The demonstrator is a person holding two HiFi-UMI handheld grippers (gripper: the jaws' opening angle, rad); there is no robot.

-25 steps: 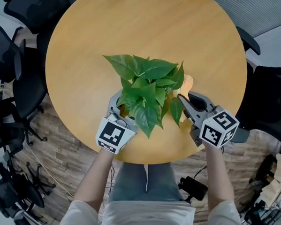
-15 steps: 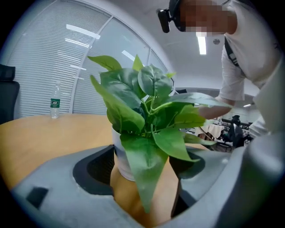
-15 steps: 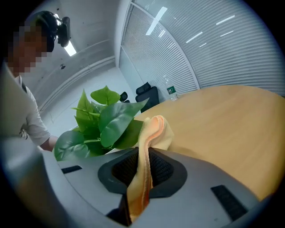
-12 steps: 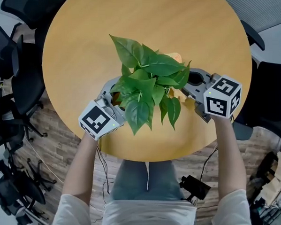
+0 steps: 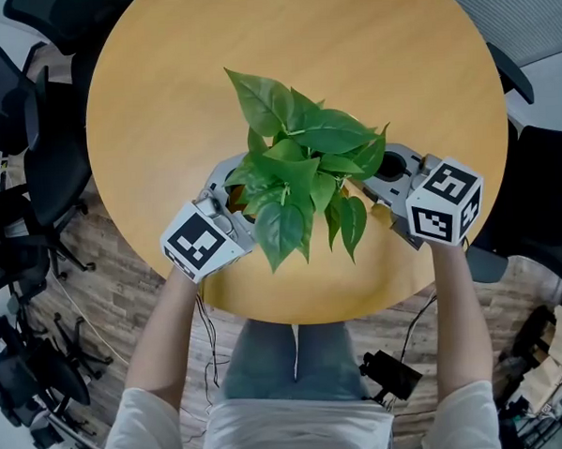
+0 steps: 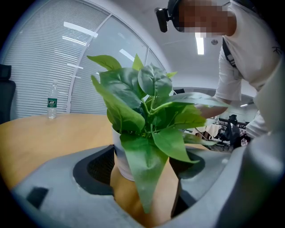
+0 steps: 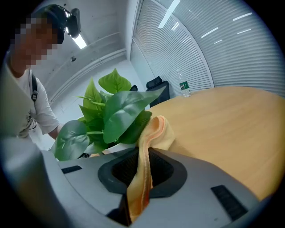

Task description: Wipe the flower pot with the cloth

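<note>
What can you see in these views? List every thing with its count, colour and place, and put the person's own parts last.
table: one, round, tan wood, centre of the head view
plant: one, green, in the pot near the table's near edge
pot: one, white, on the table under the leaves
cloth: one, orange-yellow, right of the plant
bottle: one, clear with a green label, upright at the table's far side
chairs: several, black, around the table
floor: wood-look brown, below the table
left gripper: one, grey, jaws on the pot
right gripper: one, grey, jaws pinching the cloth
arms: two, light sleeves, reaching in from the near edge
</note>
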